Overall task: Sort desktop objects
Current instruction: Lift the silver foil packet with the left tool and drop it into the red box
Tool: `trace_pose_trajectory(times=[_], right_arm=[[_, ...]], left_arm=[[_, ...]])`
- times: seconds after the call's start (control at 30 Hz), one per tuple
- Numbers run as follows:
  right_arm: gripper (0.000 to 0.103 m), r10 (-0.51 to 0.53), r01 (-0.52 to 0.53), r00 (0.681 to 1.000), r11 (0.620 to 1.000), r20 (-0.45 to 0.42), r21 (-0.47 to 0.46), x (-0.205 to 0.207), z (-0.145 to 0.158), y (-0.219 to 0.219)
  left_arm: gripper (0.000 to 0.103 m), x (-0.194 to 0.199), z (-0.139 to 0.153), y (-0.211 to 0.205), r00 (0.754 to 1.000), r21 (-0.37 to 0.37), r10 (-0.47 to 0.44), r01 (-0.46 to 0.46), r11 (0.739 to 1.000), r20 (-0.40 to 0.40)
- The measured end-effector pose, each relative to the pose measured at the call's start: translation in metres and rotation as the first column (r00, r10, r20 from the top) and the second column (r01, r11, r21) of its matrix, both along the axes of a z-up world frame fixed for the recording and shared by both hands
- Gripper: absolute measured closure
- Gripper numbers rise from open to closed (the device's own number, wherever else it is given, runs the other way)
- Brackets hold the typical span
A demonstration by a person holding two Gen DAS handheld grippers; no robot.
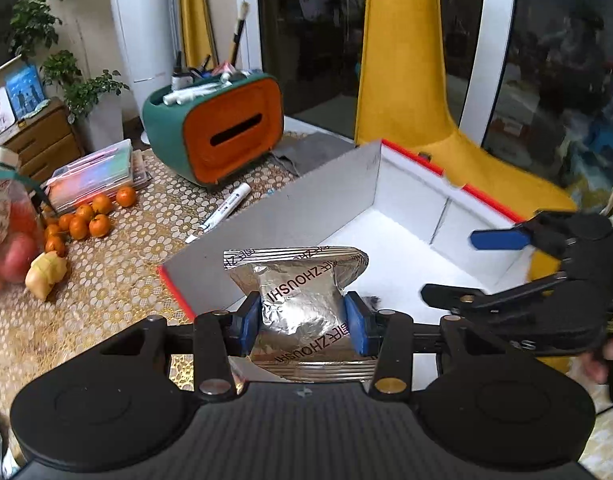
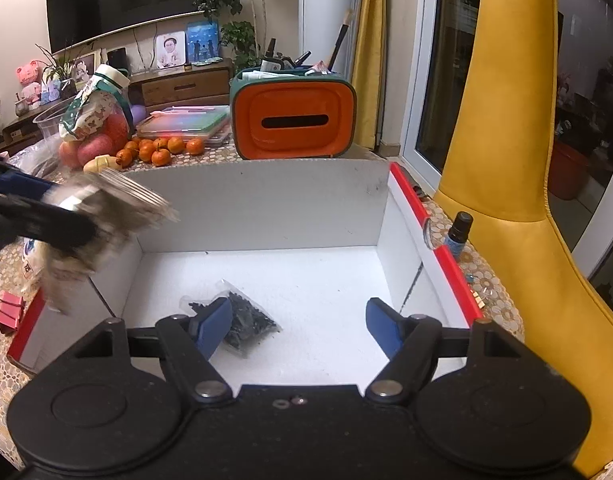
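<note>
My left gripper is shut on a silver foil packet printed "ZHOUSHI" and holds it over the left edge of the open white box with red trim. In the right wrist view the packet appears blurred at the box's left wall. My right gripper is open and empty above the box floor; it also shows in the left wrist view. A clear bag of dark bits lies inside the box beside the right gripper's left finger.
A green and orange organizer holds pens. A white marker, several tangerines, a bag of apples and plastic cases lie on the patterned tablecloth. A small dark bottle stands right of the box. A yellow chair is nearby.
</note>
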State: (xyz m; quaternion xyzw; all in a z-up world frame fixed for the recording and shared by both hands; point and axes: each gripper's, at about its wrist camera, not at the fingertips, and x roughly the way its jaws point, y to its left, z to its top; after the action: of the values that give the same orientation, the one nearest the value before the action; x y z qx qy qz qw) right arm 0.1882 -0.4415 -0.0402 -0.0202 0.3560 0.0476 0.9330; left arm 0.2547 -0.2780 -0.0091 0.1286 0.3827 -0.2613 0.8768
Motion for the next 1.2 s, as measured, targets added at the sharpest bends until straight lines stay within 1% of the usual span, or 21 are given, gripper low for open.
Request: trace_pose_trajectory(times=[0.13, 0.3, 0.4, 0.5, 0.53, 0.57, 0.6, 0.63, 0.77, 0.83, 0.93, 1.1, 1.13, 1.17, 1.2], right_arm=[[0.029, 0.017, -0.017, 1.000, 1.000, -0.004, -0.009, -0.001, -0.001, -0.003], [0.029, 0.030, -0.030, 1.000, 0.999, -0.005, -0.015, -0.002, -0.003, -0.004], [0.029, 0.039, -0.040, 0.999, 0.999, -0.011, -0.018, -0.003, -0.005, -0.003], [0.029, 0.047, -0.047, 0.999, 0.999, -0.013, -0.020, -0.004, -0.006, -0.001], [0.029, 0.050, -0.050, 0.999, 0.999, -0.013, -0.019, -0.004, -0.006, -0.001], [0.029, 0.052, -0.052, 0.999, 0.998, -0.012, -0.019, -0.005, -0.005, -0.001], [0.028, 0.052, -0.052, 0.999, 0.998, -0.009, -0.019, -0.005, -0.005, -0.001], [0.027, 0.054, -0.054, 0.999, 0.998, -0.005, -0.018, -0.006, -0.003, 0.000], [0.023, 0.062, -0.062, 0.998, 0.998, 0.015, -0.014, -0.010, 0.004, -0.001], [0.022, 0.065, -0.064, 0.998, 0.998, 0.024, -0.013, -0.012, 0.009, 0.000], [0.021, 0.071, -0.071, 0.997, 0.997, 0.037, -0.011, -0.017, 0.017, 0.002], [0.020, 0.086, -0.086, 0.995, 0.996, 0.056, -0.012, -0.025, 0.030, 0.013], [0.020, 0.088, -0.087, 0.994, 0.996, 0.059, -0.008, -0.027, 0.032, 0.015], [0.020, 0.090, -0.090, 0.994, 0.996, 0.063, -0.003, -0.029, 0.035, 0.018], [0.020, 0.095, -0.095, 0.993, 0.995, 0.066, -0.001, -0.030, 0.038, 0.021]], left_arm=[[0.060, 0.016, -0.019, -0.009, 0.998, 0.002, 0.016, -0.016, 1.000, -0.060], [0.060, 0.023, -0.040, -0.016, 0.995, 0.037, 0.026, -0.022, 0.999, -0.101], [0.059, 0.023, -0.050, -0.019, 0.993, 0.055, 0.034, -0.028, 0.998, -0.114], [0.057, 0.021, -0.052, -0.021, 0.994, 0.057, 0.019, -0.014, 0.998, -0.104], [0.055, 0.020, -0.051, -0.021, 0.995, 0.052, 0.021, -0.015, 0.999, -0.103], [0.048, 0.019, -0.049, -0.019, 0.995, 0.045, 0.027, -0.022, 0.999, -0.099], [0.045, 0.018, -0.047, -0.017, 0.995, 0.029, 0.028, -0.025, 0.999, -0.093], [0.039, 0.016, -0.045, -0.015, 0.996, 0.013, 0.030, -0.029, 0.999, -0.088], [0.029, 0.008, -0.030, -0.005, 0.997, -0.032, 0.051, -0.053, 0.998, -0.057], [0.027, 0.003, -0.022, 0.003, 0.997, -0.050, 0.068, -0.070, 0.996, -0.046], [0.027, -0.005, -0.010, 0.020, 0.995, -0.089, 0.090, -0.093, 0.992, -0.042], [0.027, -0.019, 0.008, 0.047, 0.991, -0.127, 0.129, -0.133, 0.983, -0.039], [0.025, -0.023, 0.012, 0.053, 0.990, -0.132, 0.137, -0.140, 0.981, -0.034], [0.019, -0.027, 0.015, 0.059, 0.989, -0.133, 0.147, -0.149, 0.980, -0.026], [0.018, -0.033, 0.020, 0.065, 0.987, -0.132, 0.158, -0.158, 0.979, -0.012]])
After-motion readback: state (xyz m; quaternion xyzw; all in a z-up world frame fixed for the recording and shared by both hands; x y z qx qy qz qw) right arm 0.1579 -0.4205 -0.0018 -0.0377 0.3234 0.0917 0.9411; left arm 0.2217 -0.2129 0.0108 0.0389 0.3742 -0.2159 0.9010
